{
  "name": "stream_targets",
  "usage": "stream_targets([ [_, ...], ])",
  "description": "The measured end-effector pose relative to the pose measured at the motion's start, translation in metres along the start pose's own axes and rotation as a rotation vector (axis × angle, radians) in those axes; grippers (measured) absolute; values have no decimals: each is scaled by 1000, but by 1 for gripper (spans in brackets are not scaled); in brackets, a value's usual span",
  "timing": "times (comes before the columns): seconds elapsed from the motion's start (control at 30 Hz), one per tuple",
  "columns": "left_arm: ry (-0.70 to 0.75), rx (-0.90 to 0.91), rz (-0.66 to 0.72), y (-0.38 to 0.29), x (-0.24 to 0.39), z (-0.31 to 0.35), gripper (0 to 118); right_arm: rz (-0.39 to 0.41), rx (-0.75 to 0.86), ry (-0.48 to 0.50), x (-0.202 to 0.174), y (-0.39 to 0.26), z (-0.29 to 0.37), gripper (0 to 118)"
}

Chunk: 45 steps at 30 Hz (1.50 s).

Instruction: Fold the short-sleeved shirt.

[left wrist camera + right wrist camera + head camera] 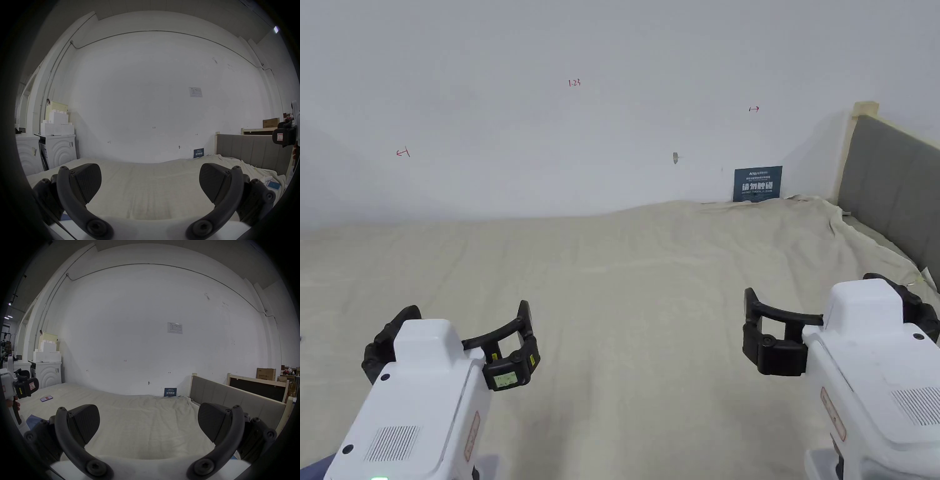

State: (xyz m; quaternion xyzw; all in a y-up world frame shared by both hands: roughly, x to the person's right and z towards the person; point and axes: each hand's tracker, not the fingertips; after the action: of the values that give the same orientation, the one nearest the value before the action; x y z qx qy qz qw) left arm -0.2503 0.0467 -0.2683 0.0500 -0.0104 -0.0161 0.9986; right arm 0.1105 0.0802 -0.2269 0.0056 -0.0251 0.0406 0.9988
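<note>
Hovering over the bed [650,281], left gripper [453,340] and right gripper [825,325] point at 12 o'clock, jaws apart, holding nothing; blue cloth [34,419] lies low at 7 o'clock.

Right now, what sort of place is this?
Probably a staged bedroom corner in a workshop or storeroom: a bed under a cream sheet with a grey padded headboard, white washing machines beside it, cardboard boxes behind.

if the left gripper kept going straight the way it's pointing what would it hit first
Probably the white wall behind the bed. The left gripper, jaws open, points level over the cream bedsheet, nothing between, though depth is unclear.
</note>
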Motion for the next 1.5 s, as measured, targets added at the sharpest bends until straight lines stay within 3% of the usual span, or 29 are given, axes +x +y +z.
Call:
stream_targets([
  [1.5,13,4,-15,1,-1,3,118,5,13,-17,1,-1,6,118],
])
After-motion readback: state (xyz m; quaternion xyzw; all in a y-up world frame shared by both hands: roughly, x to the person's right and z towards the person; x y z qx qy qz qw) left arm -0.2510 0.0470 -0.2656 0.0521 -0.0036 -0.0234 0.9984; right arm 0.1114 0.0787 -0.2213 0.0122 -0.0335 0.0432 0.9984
